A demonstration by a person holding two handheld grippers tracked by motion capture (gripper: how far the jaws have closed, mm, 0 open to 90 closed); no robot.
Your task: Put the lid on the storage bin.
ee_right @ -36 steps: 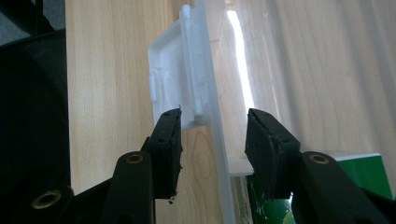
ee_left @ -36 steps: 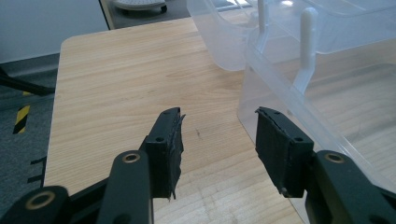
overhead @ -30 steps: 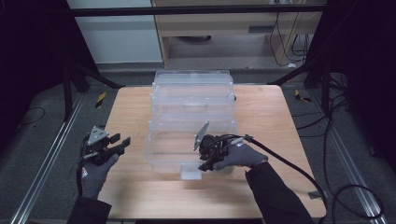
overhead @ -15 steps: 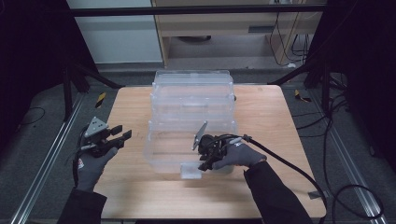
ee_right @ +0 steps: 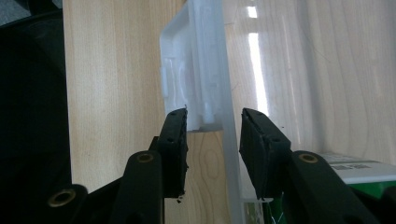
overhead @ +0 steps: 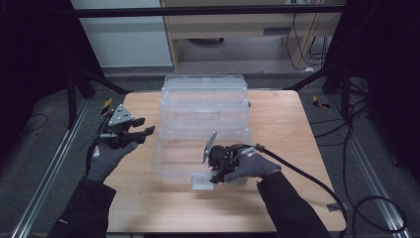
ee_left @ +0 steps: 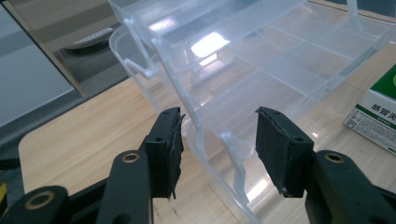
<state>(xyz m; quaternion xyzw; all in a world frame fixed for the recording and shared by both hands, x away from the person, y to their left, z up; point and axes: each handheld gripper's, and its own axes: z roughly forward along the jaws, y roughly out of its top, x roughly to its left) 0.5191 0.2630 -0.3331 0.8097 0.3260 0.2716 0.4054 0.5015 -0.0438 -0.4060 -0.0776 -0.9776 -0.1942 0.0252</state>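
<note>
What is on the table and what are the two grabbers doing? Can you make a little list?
table: wooden table
box: clear plastic box, tiered trays, open
carton: green and white carton inside box
left gripper: open, beside the box's left end, holding nothing
right gripper: jaws either side of the box's front wall by the latch

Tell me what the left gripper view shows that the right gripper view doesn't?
The left gripper view shows the stepped trays of the clear plastic box spread open, with the left gripper open at its side wall. The right gripper view shows the white latch on the box's front wall, which stands between the right gripper jaws. Both show the wooden table and a green and white carton.
</note>
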